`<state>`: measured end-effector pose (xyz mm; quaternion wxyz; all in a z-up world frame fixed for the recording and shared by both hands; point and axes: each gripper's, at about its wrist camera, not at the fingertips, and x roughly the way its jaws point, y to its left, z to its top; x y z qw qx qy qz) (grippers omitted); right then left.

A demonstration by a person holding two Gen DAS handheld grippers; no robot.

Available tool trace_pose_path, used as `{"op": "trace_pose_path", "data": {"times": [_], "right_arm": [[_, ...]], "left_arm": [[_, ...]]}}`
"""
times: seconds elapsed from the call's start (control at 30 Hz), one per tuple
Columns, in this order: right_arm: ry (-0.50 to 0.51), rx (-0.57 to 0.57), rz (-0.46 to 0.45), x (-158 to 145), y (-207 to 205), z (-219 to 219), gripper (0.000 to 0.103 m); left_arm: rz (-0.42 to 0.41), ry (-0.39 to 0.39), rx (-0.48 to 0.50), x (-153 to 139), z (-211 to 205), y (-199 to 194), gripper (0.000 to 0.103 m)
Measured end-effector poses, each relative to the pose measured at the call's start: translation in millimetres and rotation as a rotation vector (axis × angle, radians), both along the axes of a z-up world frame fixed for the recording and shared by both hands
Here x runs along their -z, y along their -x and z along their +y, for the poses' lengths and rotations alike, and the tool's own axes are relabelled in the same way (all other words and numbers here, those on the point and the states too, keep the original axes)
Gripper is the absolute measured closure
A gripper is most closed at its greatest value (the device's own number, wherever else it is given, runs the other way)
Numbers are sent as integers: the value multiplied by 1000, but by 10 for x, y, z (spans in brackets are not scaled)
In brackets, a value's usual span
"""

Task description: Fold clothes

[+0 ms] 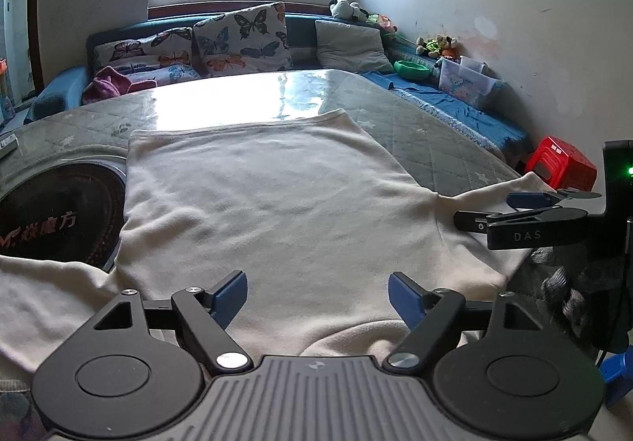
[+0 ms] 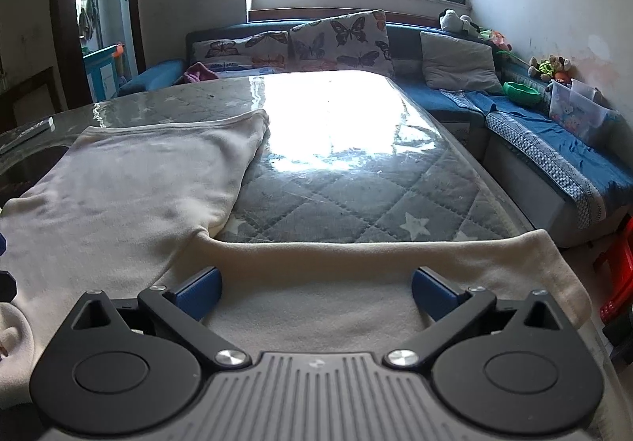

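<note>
A cream sweatshirt (image 1: 253, 195) lies spread flat on the bench (image 1: 415, 124), which is covered with a grey quilted cloth with stars under a glossy clear sheet. The body of the sweatshirt runs away from the cameras toward the window, its far hem straight. One sleeve (image 2: 395, 263) stretches sideways along the near edge of the bench, its cuff reaching the right corner.

The left gripper (image 1: 317, 296) hovers low over the near part of the sweatshirt, its blue-padded fingers (image 1: 229, 296) spread apart with nothing pinched between them; only cloth lies below the gap. The right gripper (image 2: 315, 292) sits over the outstretched sleeve with its fingers (image 2: 198, 292) spread wide, also pinching nothing. Whether the tips brush the cloth is hard to tell from these angles. In the left wrist view the right gripper shows from the side at the right edge, above the sleeve.

To the left of the sweatshirt a dark round inset (image 1: 59, 219) with red lettering is set into the bench. Behind the bench stands a blue sofa (image 2: 554, 148) with butterfly cushions (image 1: 241, 39), a grey cushion (image 2: 455, 61), a few soft toys (image 1: 437, 45) and a clear plastic box (image 1: 467, 81). A red stool (image 1: 561, 164) stands on the floor at the right.
</note>
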<state>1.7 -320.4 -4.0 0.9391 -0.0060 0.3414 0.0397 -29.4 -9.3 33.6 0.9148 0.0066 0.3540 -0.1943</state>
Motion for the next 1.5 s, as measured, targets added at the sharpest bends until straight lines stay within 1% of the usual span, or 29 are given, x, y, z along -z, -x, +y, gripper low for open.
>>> {"op": "trace_pose_path", "data": {"times": [0.07, 0.1, 0.27, 0.37, 0.5, 0.6, 0.73, 0.83, 0.9, 0.97, 1.0, 1.13, 1.2, 1.23, 1.33, 1.37, 1.4, 1.43, 1.47, 1.5], "right_arm": [[-3, 2, 3, -4, 0, -2, 0], [-2, -1, 5, -6, -2, -3, 0], [-3, -23, 18, -31, -17, -19, 0], [-1, -23, 16, -64, 32, -22, 0], [-11, 5, -15, -163, 207, -85, 0], [-7, 44, -39, -223, 329, -170, 0], [11, 134, -48, -241, 429, -383, 0], [-24, 211, -37, -232, 445, -627, 4], [-51, 262, -27, -220, 444, -785, 9], [-78, 306, -16, -190, 435, -913, 13], [-88, 319, -13, -180, 430, -958, 16], [-115, 371, -7, -136, 419, -1110, 21], [-134, 377, -7, -123, 397, -1160, 27], [-142, 381, -8, -118, 388, -1184, 29], [-145, 397, -15, -113, 367, -1235, 41], [-151, 396, -19, -113, 366, -1251, 49], [-161, 393, -23, -113, 365, -1273, 53], [-168, 393, -26, -112, 364, -1294, 60], [-169, 397, -27, -110, 363, -1315, 71], [-171, 402, -28, -108, 362, -1337, 78]], "left_arm": [[9, 10, -8, -5, -2, 1, 16], [12, 13, -10, -9, -6, 1, 15], [1, 17, -6, -66, -55, 39, 7], [-21, 15, 3, -116, -73, 70, 4], [-28, 18, 4, -139, -77, 64, 4], [-24, 22, 4, -131, -90, 54, 3], [-22, 23, 10, -113, -113, 62, 3], [-19, 20, 7, -97, -110, 48, 3], [-16, 22, 1, -90, -103, 36, 3], [-16, 22, -1, -89, -100, 38, 3], [-17, 21, -2, -88, -101, 38, 3], [-16, 17, 0, -81, -114, 39, 3], [-17, 13, 2, -79, -122, 42, 3], [-17, 12, 2, -81, -125, 43, 3], [-21, 9, -2, -90, -122, 45, 3], [-22, 8, -4, -92, -118, 45, 3], [-21, 8, -6, -91, -107, 41, 3], [-20, 6, -10, -88, -100, 38, 3], [-20, 3, -13, -84, -94, 36, 3], [-19, 0, -15, -81, -90, 36, 3]]}}
